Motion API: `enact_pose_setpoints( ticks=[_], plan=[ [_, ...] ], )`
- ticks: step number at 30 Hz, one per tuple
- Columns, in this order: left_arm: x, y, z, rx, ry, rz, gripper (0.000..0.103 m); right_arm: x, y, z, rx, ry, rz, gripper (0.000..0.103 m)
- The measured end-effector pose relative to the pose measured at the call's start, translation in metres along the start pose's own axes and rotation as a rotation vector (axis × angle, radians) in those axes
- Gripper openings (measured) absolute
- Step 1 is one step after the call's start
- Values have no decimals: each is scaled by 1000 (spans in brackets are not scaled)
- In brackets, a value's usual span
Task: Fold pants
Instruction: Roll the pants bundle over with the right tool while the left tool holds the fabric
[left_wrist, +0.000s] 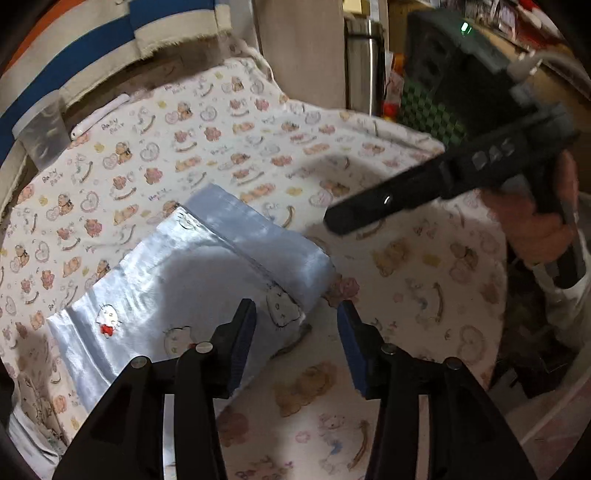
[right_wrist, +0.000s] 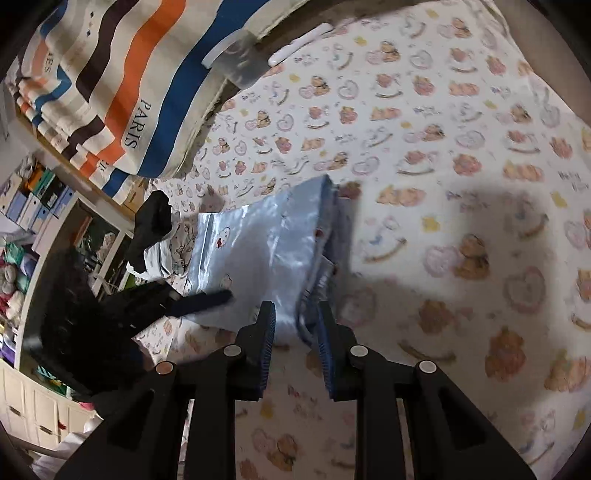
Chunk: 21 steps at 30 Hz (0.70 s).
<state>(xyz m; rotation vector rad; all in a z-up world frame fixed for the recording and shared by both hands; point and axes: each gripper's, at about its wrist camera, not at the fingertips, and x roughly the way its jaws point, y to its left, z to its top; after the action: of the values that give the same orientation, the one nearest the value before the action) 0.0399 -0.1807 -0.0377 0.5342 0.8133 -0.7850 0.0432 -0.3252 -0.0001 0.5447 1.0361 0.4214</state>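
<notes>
Both claws hang over the bear-print sheet (left_wrist: 229, 122). Left gripper (left_wrist: 297, 325) stands released, nothing between its pads, the folded pale-blue pants (left_wrist: 192, 266) just ahead to its left. Right gripper (right_wrist: 297, 325) stands narrowly parted; the pants' edge lies between its tips, grasp uncertain.

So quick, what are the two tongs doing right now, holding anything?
Left tongs: open, nothing between them, just above the pants.
Right tongs: nearly closed by the pants' edge; a grip cannot be told.
</notes>
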Motion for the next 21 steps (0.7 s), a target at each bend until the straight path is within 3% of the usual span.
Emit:
enact_pose_setpoints(
  ticks=[3,11,16,18,19,21],
  plan=[
    [8,-11,3,66,8,73,45,-8,-5,-3,-13,-27,-37,23],
    [30,-11,7,86,64,96,53,-20,-7,-7,-26,-67,-49,23],
    [36,-10,1,88,73,105,53,-22,-9,-9,-21,-58,-34,23],
    [36,-6,1,61,61,129,26,-20,-8,-9,-10,-52,-34,23],
    [34,-1,2,32,44,134,24,-19,-8,-9,-8,-51,-33,23],
    [27,12,2,-49,13,75,15,-16,-7,-9,5,-41,-18,24]
  ],
)
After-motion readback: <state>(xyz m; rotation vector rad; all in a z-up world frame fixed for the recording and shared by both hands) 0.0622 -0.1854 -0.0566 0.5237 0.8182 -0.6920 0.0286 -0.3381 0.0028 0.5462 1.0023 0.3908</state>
